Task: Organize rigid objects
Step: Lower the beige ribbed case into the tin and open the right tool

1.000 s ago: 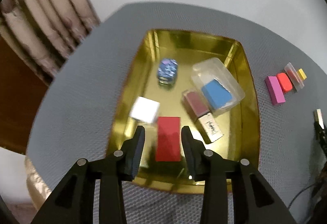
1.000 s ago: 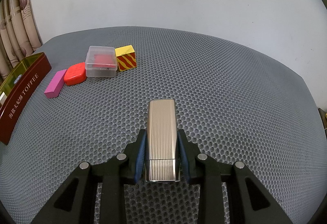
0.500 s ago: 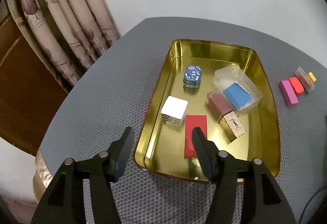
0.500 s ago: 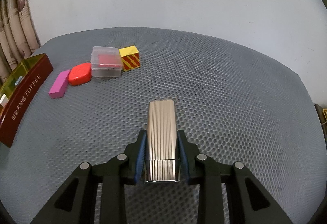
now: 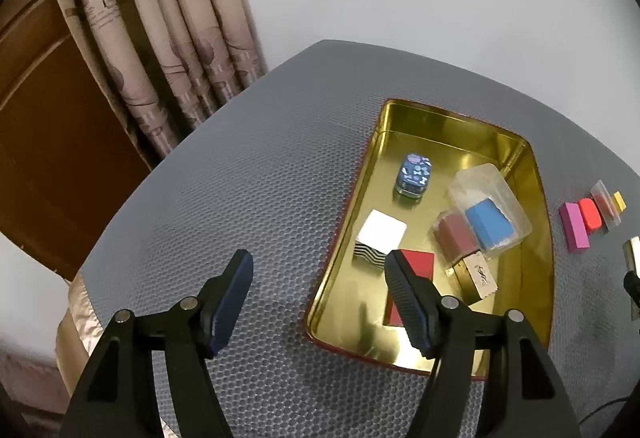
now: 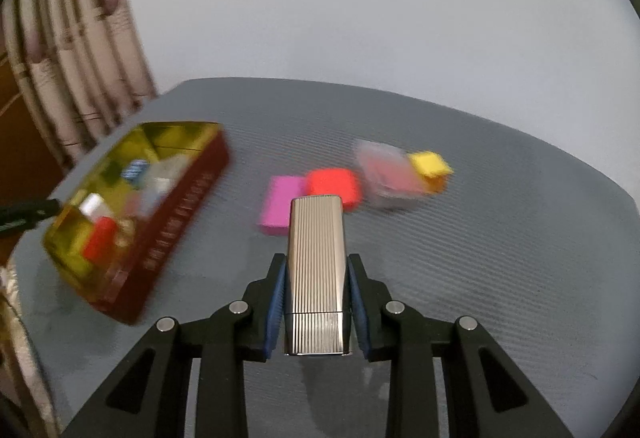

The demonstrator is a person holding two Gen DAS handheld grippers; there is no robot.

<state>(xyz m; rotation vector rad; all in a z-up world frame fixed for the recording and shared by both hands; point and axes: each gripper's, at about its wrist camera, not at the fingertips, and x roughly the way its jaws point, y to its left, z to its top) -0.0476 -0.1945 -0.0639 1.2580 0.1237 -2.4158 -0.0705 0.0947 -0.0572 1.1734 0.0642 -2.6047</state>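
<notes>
My left gripper [image 5: 318, 270] hangs over the grey mesh table beside the near left corner of the gold tin [image 5: 340, 250]. Its jaws are opening and hold nothing. In the tin lie a flat red box [image 5: 418, 266], a white striped cube [image 5: 380, 236], a small blue patterned tin [image 5: 414, 174], a clear box with a blue block [image 5: 490, 216], a maroon box [image 5: 456, 238] and a small gold box [image 5: 478, 276]. My right gripper [image 6: 316, 266] is shut on a ribbed silver box [image 6: 316, 278], lifted above the table, with the tin [image 6: 176, 222] to its left.
A pink block [image 6: 280, 206], a red block [image 6: 334, 182], a clear box [image 6: 384, 174] and a yellow block [image 6: 430, 164] lie in a row right of the tin. Curtains [image 5: 168, 38] and a wooden door [image 5: 48, 158] stand past the table's left edge.
My left gripper let go of the flat red box, opened wide and drew back and left out of the tin. My right gripper swung left towards the tin, carrying the silver box.
</notes>
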